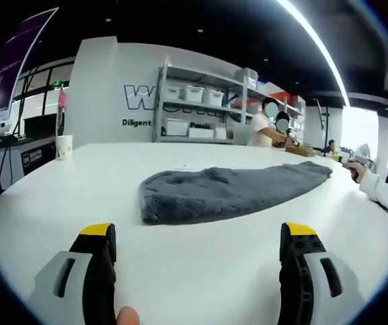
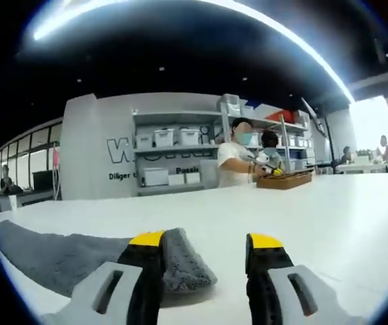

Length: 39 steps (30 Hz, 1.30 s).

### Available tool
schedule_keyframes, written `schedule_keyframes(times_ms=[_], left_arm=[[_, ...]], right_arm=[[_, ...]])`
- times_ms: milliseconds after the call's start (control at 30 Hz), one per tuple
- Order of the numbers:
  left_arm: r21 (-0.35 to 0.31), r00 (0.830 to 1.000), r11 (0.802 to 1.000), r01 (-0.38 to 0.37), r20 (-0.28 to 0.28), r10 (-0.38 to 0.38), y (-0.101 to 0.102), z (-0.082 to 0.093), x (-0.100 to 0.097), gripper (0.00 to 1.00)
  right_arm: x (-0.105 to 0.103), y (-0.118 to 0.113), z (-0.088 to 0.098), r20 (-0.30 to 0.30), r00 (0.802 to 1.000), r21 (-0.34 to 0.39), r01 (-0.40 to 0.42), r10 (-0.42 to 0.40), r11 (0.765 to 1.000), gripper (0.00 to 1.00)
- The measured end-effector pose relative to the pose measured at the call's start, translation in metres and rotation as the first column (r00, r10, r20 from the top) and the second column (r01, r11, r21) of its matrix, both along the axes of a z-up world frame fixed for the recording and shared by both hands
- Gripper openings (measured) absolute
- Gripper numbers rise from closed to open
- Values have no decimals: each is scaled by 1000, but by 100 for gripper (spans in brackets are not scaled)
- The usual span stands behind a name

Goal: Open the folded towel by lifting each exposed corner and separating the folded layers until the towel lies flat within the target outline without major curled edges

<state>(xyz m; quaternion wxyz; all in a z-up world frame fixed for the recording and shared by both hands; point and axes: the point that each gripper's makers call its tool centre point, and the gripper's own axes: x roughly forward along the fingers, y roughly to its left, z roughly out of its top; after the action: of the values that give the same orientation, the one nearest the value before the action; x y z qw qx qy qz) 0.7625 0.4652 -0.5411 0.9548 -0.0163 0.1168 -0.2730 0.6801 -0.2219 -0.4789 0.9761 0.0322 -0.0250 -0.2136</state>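
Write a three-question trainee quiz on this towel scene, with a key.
1. True or false: the left gripper is clamped on the towel.
2. What colour is the towel?
A. grey
B. white
C. red
3. In the right gripper view, which part of the towel lies nearest the right gripper?

Key:
1. False. Its jaws stand open, short of the towel, over the bare table.
2. A.
3. A folded end, just beside the left-hand jaw.
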Motion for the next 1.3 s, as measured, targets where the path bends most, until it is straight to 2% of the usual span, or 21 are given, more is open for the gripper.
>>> schedule_keyframes(times_ms=[133,333,467,633,700,833,900,1133,1233,1300], left_arm=[[1,1000,1000,0,0,0,0,0,0,99],[0,1000,1000,0,0,0,-1,0,-1,99],[0,1000,1000,0,0,0,-1,0,-1,99],[0,1000,1000,0,1,0,-1,0,-1,99],[0,1000,1000,0,0,0,-1,0,-1,99],[0,1000,1000,0,0,0,-1,0,0,99],[0,1000,1000,0,0,0,-1,0,0,99],[2,1000,1000,-1,0,1,-1,0,0,99],[2,1000,1000,-1,0,1,-1,0,0,99],[2,1000,1000,-1,0,1,-1,0,0,99]], right_arm=[[3,26,14,-32,997,-86,-71,68,994,58],[17,53,16,-97,984,-133,-163,151,978,73],[21,61,13,-131,975,-136,-196,178,971,83],[26,75,5,-168,954,-93,-267,249,959,99],[27,80,0,-200,941,-94,-295,272,951,99],[26,88,-9,-233,921,-41,-331,313,943,99],[26,89,-11,-236,917,-26,-336,321,942,99],[24,88,-16,-273,906,-43,-346,323,937,99],[23,86,-18,-272,906,-31,-344,323,939,99],[21,80,-19,-298,907,-50,-325,297,944,99]])
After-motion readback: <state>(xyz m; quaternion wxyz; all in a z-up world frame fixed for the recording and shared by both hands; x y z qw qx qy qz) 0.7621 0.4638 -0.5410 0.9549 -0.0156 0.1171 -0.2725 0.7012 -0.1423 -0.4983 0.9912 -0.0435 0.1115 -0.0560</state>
